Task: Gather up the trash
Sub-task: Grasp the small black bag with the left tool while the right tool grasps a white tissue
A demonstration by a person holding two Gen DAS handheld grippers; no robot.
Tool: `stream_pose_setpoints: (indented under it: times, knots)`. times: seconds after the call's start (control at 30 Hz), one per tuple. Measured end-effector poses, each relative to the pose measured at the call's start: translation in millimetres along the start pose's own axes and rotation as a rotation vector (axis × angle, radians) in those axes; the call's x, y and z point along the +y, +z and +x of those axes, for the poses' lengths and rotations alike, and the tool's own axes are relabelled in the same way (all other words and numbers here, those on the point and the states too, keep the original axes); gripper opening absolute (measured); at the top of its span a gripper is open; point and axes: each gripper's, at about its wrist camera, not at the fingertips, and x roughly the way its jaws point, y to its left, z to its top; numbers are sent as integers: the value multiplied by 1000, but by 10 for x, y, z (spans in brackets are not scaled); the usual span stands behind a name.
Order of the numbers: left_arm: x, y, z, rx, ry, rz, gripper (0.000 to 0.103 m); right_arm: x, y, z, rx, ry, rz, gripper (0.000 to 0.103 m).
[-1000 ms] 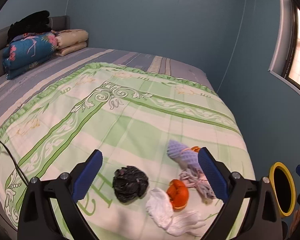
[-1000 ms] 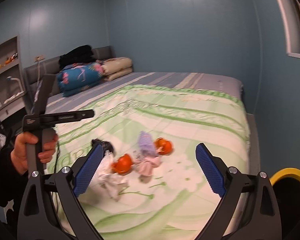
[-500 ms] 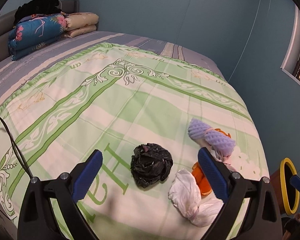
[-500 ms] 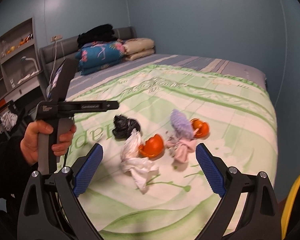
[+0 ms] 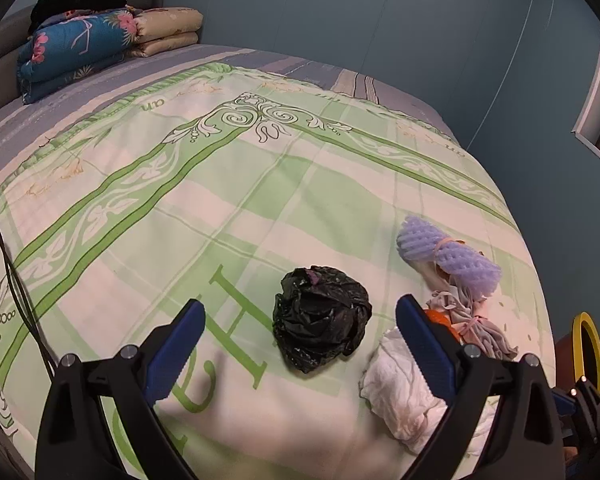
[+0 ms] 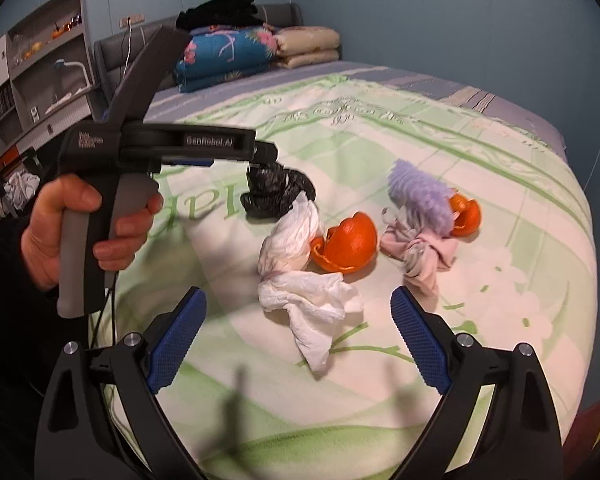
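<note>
Two hand-held grippers hang over a bed strewn with trash. The left gripper [image 5: 300,322] has its blue-padded jaws spread wide and grips nothing; a crumpled black plastic bag [image 5: 320,318] lies on the bedspread between and just past its fingertips. In the right wrist view the same tool is seen from the side, gripped by a person's hand [image 6: 74,234], its tip over the black bag.

The right gripper [image 6: 298,312] is likewise wide open and empty, held above a wad of white tissue [image 6: 300,272] that lies between its fingers. Touching the tissue is a piece of orange peel [image 6: 350,244]. Just beside that sits a knotted pinkish cloth [image 6: 420,250], with a purple foam net [image 6: 422,194] resting against it and a second piece of orange peel [image 6: 466,216] behind the net.

All the trash lies near the foot of the bed, on a green-and-white patterned bedspread [image 5: 220,184]. At the head of the bed are folded quilts [image 5: 100,48], with a dark item on top. A yellow-rimmed bin [image 5: 588,354] stands on the floor off the bed's right corner. Shelves [image 6: 40,80] line the wall to the left of the headboard.
</note>
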Motion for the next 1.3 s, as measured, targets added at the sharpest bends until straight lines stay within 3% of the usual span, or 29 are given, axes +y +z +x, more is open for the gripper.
stream_pose_setpoints:
  times: [0.5, 0.67, 0.93, 1.3]
  knots:
    - [-32, 26, 198, 33, 31, 23, 90, -45, 4, 369, 90, -5, -11, 82]
    - [-37, 24, 308, 63, 36, 30, 78, -67, 10, 441, 108, -5, -9, 75]
    - [-106, 20, 441, 103, 0, 37, 44, -90, -13, 514, 134, -3, -6, 58]
    - [-203, 22, 347, 81, 7, 74, 36, -103, -14, 439, 130, 9, 7, 29]
